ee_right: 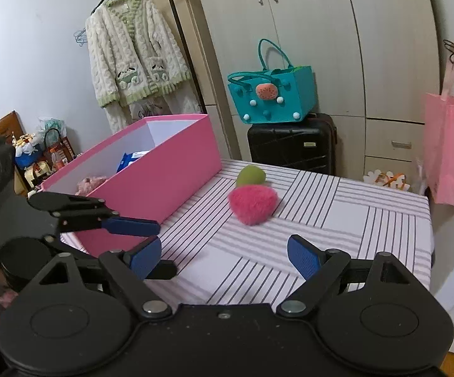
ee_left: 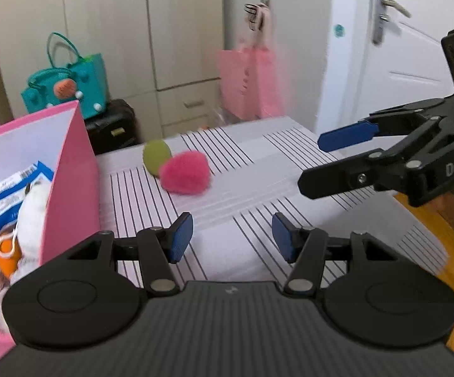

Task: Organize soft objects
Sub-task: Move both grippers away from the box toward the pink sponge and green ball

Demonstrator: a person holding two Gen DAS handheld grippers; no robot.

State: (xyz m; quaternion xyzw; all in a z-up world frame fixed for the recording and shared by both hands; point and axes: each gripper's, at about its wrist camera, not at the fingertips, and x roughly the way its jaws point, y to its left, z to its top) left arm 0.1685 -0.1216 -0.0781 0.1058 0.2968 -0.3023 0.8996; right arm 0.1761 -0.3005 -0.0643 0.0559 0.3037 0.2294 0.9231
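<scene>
Both claws gape empty; pink box (ee_right: 151, 169) hides most of its contents.

Home bedroom: beige wardrobe (ee_right: 315, 31), knit cardigan (ee_right: 132, 50) on hanger, black suitcase (ee_right: 289, 144), striped-cloth table (ee_right: 368, 220).

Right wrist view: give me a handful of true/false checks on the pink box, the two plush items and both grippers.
1. The pink fluffy toy lies on the striped cloth, outside the pink box. True.
2. The green soft ball is inside the box. False: it sits on the cloth, touching the pink toy on its far side.
3. The right gripper is shut on the pink toy. False: its jaws are open and empty, short of the toy.
4. The box already holds items, including a blue-and-white pack. True.
5. The left gripper holds the green ball. False: it is open and empty beside the box.
</scene>
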